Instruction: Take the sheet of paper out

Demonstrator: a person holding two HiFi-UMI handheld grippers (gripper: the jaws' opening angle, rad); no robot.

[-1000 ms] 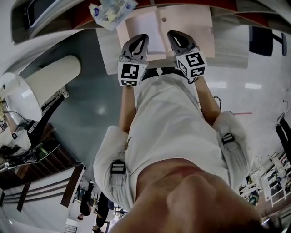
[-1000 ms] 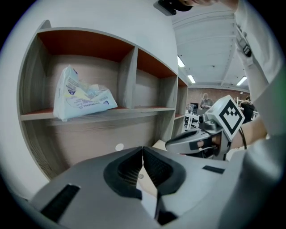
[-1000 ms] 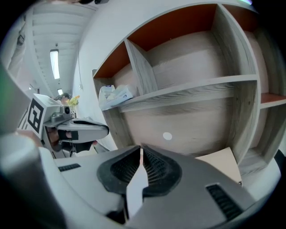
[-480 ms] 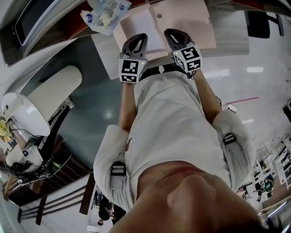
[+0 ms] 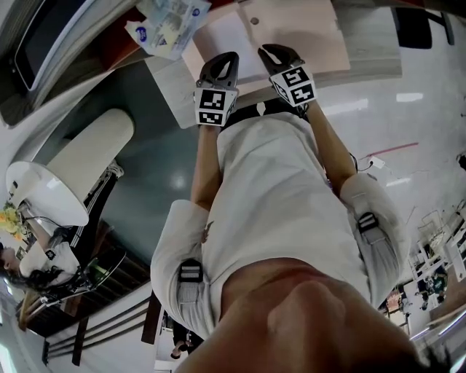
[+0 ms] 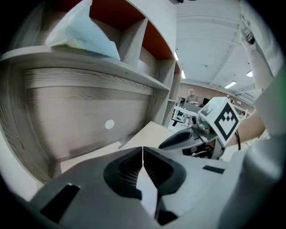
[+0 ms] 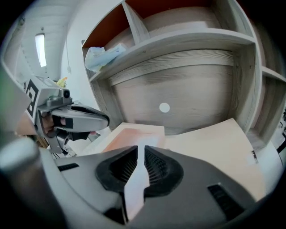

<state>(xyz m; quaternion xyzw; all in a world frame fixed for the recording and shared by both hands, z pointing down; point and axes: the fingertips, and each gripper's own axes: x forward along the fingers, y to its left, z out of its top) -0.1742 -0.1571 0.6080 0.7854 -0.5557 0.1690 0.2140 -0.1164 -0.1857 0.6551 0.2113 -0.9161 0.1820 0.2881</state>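
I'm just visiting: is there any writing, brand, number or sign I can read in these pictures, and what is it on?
No text here can be read.
Plastic packet on the shelf: blue print, too blurred to read.
Left marker cube: a black-and-white square pattern, no letters or numbers.
Right marker cube: the same kind of pattern, no letters or numbers.

Furniture was a grey wood-grain shelf unit point(image 6: 89, 103), its compartments point(image 6: 154, 44) red-backed. The floor point(image 5: 160, 167) was glossy grey. Strip lights point(image 6: 231, 84) ran overhead.
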